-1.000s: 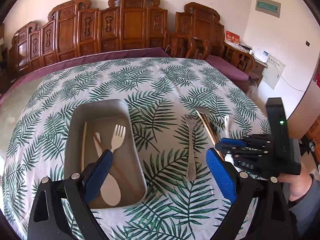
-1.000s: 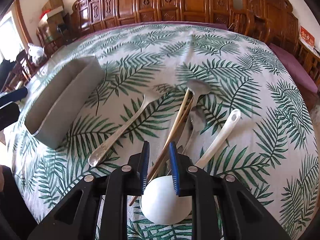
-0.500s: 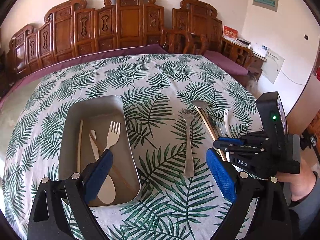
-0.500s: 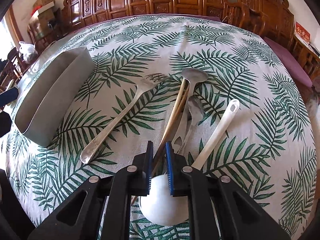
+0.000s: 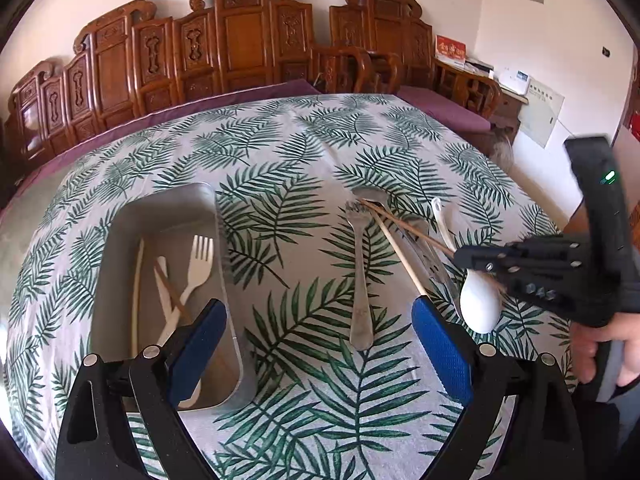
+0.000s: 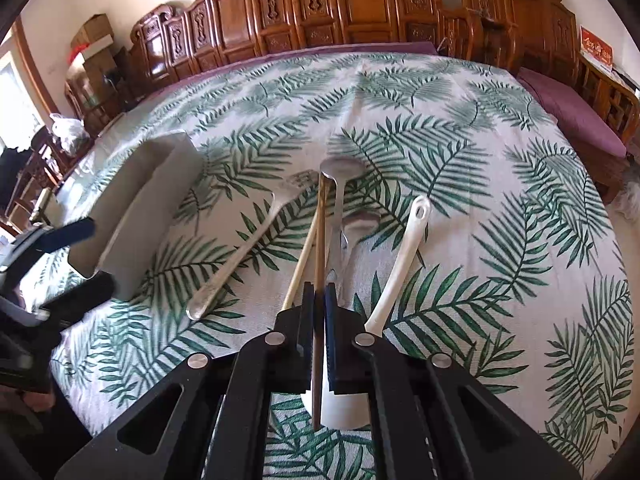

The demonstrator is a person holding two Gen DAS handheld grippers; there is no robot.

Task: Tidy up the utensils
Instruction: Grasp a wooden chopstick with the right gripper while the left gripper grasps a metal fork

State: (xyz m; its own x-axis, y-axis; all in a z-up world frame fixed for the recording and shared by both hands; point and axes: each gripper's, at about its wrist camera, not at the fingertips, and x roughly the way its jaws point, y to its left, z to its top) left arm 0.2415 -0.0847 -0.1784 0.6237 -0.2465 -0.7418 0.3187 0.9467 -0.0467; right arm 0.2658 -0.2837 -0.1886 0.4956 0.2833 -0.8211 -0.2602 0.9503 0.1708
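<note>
Since the earlier frames, the jaws of the right gripper [image 6: 319, 300] had been closed onto a thin dark-brown wooden chopstick [image 6: 320, 240], whose far tip was lifted off the leaf-patterned tablecloth [image 6: 500, 208].

From the left wrist, the grey rectangular metal tray [image 5: 120, 248] was seen lying left of the loose utensils, already holding a white plastic fork [image 5: 199, 264], a white spoon and chopsticks. The left gripper [image 5: 316, 340] was held spread wide and empty just before the tray, above a long steel fork [image 5: 360, 280]. To the right of that fork, the dark chopstick was seen clamped and slanting upward.

From the right wrist, the pale wooden chopstick [image 6: 302, 268] was seen just left of the clamped one, a white ceramic spoon [image 6: 400, 264] to the right, well apart from the tray.

A slip could be judged likely: the stick was pinched near one end only, so it might pivot or drop during carrying, or catch the pale chopstick beside it.
</note>
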